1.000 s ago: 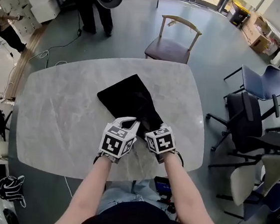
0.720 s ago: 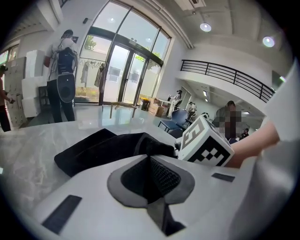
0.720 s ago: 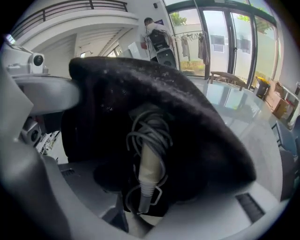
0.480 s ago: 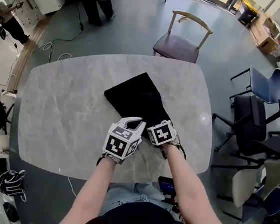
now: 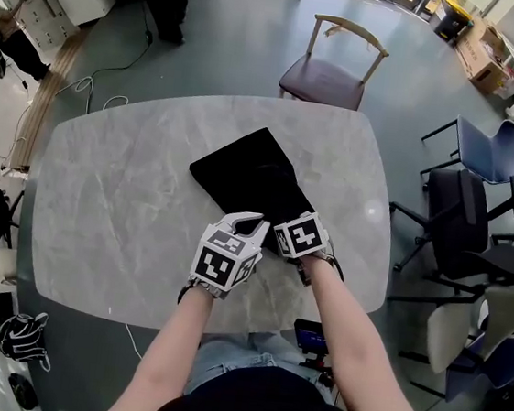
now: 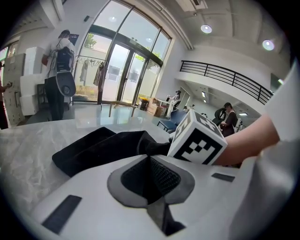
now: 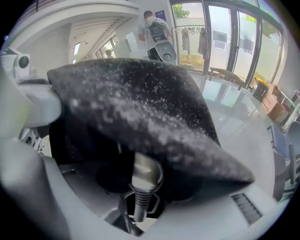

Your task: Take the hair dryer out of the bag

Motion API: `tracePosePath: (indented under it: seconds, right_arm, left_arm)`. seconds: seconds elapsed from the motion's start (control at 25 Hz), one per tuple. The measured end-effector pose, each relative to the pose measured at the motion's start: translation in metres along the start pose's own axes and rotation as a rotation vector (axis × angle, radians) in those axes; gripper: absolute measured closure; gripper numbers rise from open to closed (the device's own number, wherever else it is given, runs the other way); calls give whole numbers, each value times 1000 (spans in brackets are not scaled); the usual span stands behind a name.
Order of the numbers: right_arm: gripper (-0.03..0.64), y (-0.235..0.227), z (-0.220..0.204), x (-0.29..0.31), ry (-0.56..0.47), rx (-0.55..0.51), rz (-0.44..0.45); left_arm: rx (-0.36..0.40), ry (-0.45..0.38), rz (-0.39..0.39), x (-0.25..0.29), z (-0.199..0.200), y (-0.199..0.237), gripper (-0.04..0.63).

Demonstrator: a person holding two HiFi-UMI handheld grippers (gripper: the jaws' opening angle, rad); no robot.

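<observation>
The left hand-held gripper [image 5: 253, 223] is clamped shut, apparently on the bag's [image 5: 247, 171] near edge. Just beside it, the right hand-held gripper [image 5: 287, 237] reaches into the bag's mouth. Its jaws stand wide, having just been closing slightly, with the hair dryer's [image 7: 144, 174] handle end between them. The bag stretches beyond on the bench [image 5: 119, 203].

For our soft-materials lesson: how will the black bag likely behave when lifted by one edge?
Probably floppy: the black bag tents and sags where its mouth is raised. Likely heavy at that end, since the hair dryer handle sits inside.
</observation>
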State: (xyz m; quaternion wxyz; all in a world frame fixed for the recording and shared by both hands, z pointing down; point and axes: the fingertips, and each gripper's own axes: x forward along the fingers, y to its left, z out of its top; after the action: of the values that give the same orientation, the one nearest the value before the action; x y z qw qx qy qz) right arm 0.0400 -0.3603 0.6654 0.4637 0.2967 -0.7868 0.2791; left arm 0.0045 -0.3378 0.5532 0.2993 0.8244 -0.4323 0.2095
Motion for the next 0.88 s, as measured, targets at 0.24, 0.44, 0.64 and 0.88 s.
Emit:
tracePosePath:
  seconds: [0.24, 0.44, 0.64, 0.88]
  right_arm:
    - [419, -2, 4, -13, 76, -12, 44]
    - [419, -4, 1, -24, 55, 62, 48]
    - [419, -3, -4, -34, 18, 40, 52]
    - [419, -2, -11, -48, -2, 40, 54]
  left_arm:
    - [20, -11, -1, 5, 2, -6, 572]
    - [25, -21, 9, 5, 2, -9, 572]
    - [38, -21, 18, 5, 2, -9, 572]
    - [48, -24, 29, 6, 1, -9, 572]
